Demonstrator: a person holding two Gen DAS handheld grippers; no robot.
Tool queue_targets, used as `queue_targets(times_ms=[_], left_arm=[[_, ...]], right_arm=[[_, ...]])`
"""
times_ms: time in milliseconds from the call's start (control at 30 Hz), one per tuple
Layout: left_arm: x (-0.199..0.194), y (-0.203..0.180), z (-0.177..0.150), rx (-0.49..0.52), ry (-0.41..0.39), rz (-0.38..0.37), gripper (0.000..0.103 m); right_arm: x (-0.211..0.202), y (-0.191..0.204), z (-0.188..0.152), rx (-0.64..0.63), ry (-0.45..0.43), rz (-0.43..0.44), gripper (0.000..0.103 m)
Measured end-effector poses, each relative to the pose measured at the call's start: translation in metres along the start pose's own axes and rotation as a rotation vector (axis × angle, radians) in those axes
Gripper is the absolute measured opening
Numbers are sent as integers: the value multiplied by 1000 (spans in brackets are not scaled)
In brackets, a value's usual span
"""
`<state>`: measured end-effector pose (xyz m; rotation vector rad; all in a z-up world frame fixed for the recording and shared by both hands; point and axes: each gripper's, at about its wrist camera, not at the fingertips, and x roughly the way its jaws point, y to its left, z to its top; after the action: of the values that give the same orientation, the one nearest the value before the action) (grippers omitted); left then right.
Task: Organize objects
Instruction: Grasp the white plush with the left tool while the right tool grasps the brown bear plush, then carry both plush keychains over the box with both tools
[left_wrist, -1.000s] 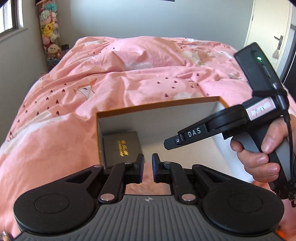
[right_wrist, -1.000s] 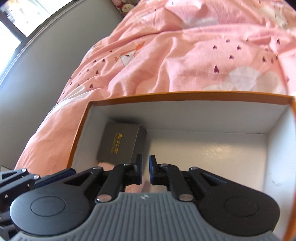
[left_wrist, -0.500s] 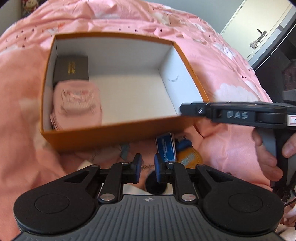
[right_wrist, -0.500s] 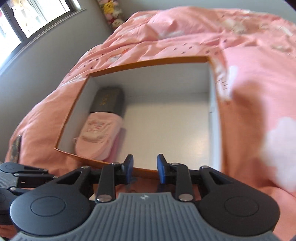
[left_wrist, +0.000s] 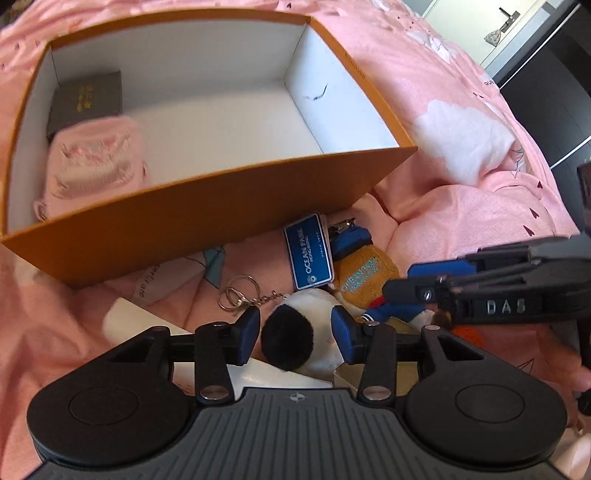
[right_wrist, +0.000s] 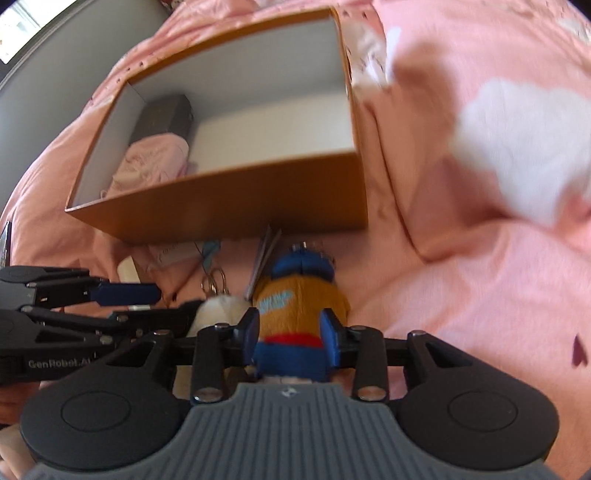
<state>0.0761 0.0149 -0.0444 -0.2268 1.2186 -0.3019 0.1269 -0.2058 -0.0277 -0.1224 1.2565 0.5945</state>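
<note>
An orange box (left_wrist: 207, 218) with a white inside sits on the pink bed. It holds a dark box with gold lettering (left_wrist: 86, 98) and a pink pouch (left_wrist: 92, 162). In front of it lie a black-and-white plush keychain (left_wrist: 295, 314), a brown plush in a blue hat (left_wrist: 365, 275) and a blue tag (left_wrist: 308, 251). My left gripper (left_wrist: 295, 334) is opening, its pads on either side of the black-and-white plush with gaps showing. My right gripper (right_wrist: 291, 332) is opening astride the brown plush (right_wrist: 295, 299), which sits between its fingers.
Key rings on a chain (left_wrist: 236, 293) lie by the plush. A white flat item (left_wrist: 129, 321) and papers sit under the box's front edge. Rumpled pink bedding (left_wrist: 461, 192) rises to the right. The two grippers point side by side, close together (right_wrist: 159, 304).
Both grippers pulled back from over the box's inside and tipped down to the plush toys in front of it. Both sets of jaws went from nearly shut to wide.
</note>
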Motion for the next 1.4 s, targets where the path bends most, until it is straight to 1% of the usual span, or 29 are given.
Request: queue_targets(times_ms=[67,100,133,167,267,400,500,633,800,900,1000,1100,1200,1267,1400], left_arm=[[8,4,3,-35,45,-17,55],[12,4,4,-37,62,-11,55],[16,4,5,-33,82,-4,55],[19,4,6,-31,98,-5,59],[29,6,8,-39,152,-38,63],[34,8,10,-54,176,-55,64],[37,10,9,-70,183,-64,64],[37,13,10,-83,188,-68,64],[36,11,10,-77,179,-70,66],[38,9,10,-73,174,-66,68],[41,1,9,-41,168,-39,70],[40,-3,7,-30,148,-14,66],[35,-4,3,-30,124,-7,62],[28,-5,-1,-32,100,-6,58],[14,-9,-5,-26,47,-3,54]], right_arm=[[6,-4,-4,24,45,25,45],[8,-5,-5,33,59,34,49],[9,-5,-5,36,63,33,50],[10,-5,-4,34,73,31,51],[15,-6,0,30,96,32,55],[29,-8,5,26,136,11,59],[40,-13,8,53,167,33,63],[54,-19,10,75,203,56,65],[47,-20,7,78,183,63,57],[39,-25,5,94,160,68,56],[27,-30,4,120,130,84,54],[18,-32,4,131,109,86,54],[14,-30,5,128,93,83,54],[9,-27,5,121,79,84,54],[-3,-23,7,90,28,81,54]])
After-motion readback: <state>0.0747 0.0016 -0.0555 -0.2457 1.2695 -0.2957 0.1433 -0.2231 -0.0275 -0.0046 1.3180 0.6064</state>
